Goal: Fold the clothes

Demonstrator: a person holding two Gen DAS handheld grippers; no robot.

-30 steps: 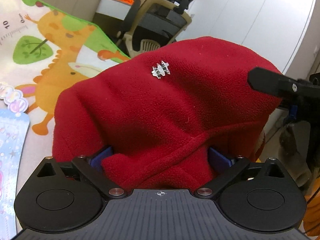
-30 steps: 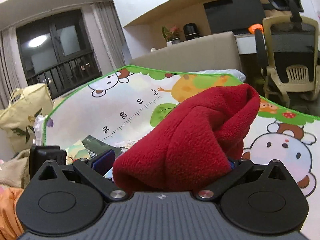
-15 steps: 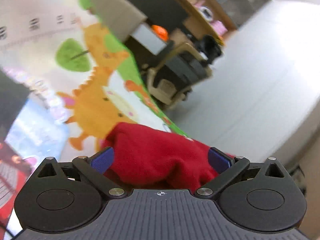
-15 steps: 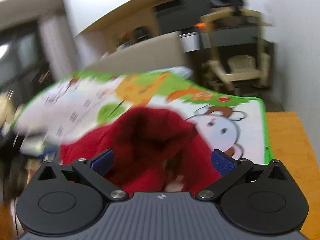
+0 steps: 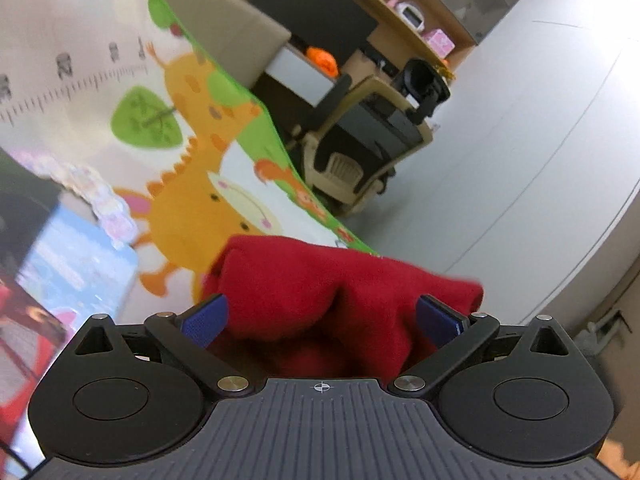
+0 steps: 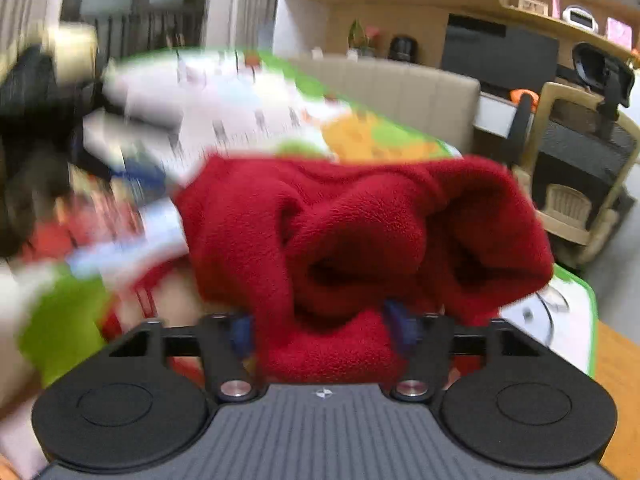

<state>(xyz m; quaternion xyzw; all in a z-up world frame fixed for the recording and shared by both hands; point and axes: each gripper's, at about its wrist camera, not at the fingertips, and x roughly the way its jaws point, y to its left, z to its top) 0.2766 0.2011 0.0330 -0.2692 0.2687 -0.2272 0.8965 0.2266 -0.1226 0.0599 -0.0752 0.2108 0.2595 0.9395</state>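
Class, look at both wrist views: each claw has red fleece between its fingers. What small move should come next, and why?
Probably lower the bunched red fleece onto the play mat. The right claw pinches it; the left claw stands wide around it.

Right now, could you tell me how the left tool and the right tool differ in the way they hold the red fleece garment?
The left tool has its blue pads spread wide, with the red fleece garment bunched loosely between them; the right tool has its pads drawn close, pinching a narrow fold. The cloth ahead of the left tool sits low, while ahead of the right tool it billows high in thick folds. Both hold the same garment over the cartoon-printed play mat.
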